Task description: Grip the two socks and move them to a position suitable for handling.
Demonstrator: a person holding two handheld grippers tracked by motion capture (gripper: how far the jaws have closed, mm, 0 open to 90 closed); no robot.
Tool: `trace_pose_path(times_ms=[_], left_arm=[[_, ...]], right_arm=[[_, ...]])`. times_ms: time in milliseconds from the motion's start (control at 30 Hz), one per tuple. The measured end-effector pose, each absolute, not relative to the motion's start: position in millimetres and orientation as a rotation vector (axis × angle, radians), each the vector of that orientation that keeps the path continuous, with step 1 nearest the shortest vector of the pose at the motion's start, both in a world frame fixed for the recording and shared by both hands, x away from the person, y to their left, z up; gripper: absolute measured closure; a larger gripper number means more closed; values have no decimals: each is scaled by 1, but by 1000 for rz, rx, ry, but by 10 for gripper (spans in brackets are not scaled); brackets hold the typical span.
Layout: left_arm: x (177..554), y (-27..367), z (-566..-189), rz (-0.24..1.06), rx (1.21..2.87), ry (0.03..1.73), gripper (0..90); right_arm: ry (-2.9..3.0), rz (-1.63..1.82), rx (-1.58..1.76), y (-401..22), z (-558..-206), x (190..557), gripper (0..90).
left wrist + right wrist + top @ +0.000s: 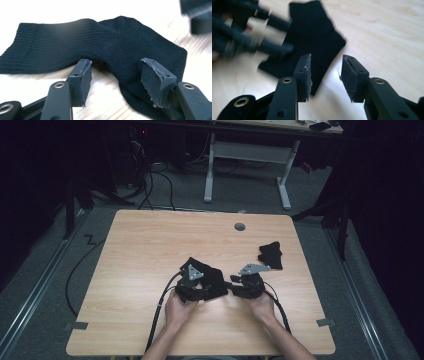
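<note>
Folding the sock (212, 279) at lower centre — both grippers' jaws spread, pinching nothing; next, the left gripper (116, 75) should, I judge, close on the fold.

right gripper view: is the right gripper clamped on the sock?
No. The right gripper stands open, bare table between its pads, with the sock lying just ahead.

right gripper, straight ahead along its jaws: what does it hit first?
Probably the black sock lying flat on the table, just beyond the open right gripper. The left gripper sits farther off; depth is uncertain.
</note>
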State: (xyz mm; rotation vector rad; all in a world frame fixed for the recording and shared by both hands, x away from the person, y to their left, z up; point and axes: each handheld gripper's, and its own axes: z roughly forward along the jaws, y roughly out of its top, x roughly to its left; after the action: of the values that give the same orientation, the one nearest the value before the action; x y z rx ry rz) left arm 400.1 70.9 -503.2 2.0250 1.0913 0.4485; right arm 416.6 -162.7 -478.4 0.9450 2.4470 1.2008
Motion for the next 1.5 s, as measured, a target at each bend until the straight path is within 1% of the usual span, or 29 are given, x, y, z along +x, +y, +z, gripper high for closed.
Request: trace_pose_path(times_ms=[133, 300, 333, 367, 400, 433, 533, 633, 767, 900, 933, 1067, 1167, 1367, 1467, 1500], left_arm=[[399, 72, -502, 450, 2018, 1080, 431], [398, 75, -500, 457, 2005, 1078, 438], [398, 77, -498, 474, 1986, 1085, 438], [398, 77, -498, 474, 1986, 1085, 438], [397, 79, -495, 496, 1964, 1088, 438], [397, 79, -495, 496, 1964, 1088, 438], [397, 83, -490, 542, 1923, 1096, 434], [400, 85, -492, 555, 1909, 1113, 434], [411, 85, -496, 550, 1937, 1155, 427], [419, 81, -494, 599, 1961, 1148, 442], [427, 78, -495, 600, 2015, 1159, 440], [433, 74, -500, 601, 2084, 1162, 444], [433, 74, -501, 586, 2077, 1148, 456], [433, 76, -502, 558, 2076, 1121, 462], [433, 78, -503, 548, 2080, 1097, 465], [433, 78, -503, 548, 2080, 1097, 465]], right_arm=[[2483, 1216, 879, -161, -489, 401, 571], [2521, 1175, 801, -149, -497, 395, 579], [2541, 1135, 786, -145, -502, 395, 643], [2541, 1135, 786, -145, -502, 395, 643], [2537, 1110, 764, -145, -503, 395, 723], [2537, 1110, 764, -145, -503, 395, 723], [2554, 1099, 757, -146, -502, 393, 851], [2557, 1093, 739, -146, -501, 389, 875], [2567, 1110, 723, -147, -502, 381, 884], [2574, 1119, 706, -148, -499, 375, 887], [2574, 1138, 700, -149, -495, 372, 888], [2567, 1175, 697, -151, -488, 369, 890], [2549, 1246, 706, -154, -479, 369, 892], [2490, 1319, 765, -151, -460, 384, 899], [2453, 1342, 870, -144, -453, 410, 900], [2453, 1342, 870, -144, -453, 410, 900]])
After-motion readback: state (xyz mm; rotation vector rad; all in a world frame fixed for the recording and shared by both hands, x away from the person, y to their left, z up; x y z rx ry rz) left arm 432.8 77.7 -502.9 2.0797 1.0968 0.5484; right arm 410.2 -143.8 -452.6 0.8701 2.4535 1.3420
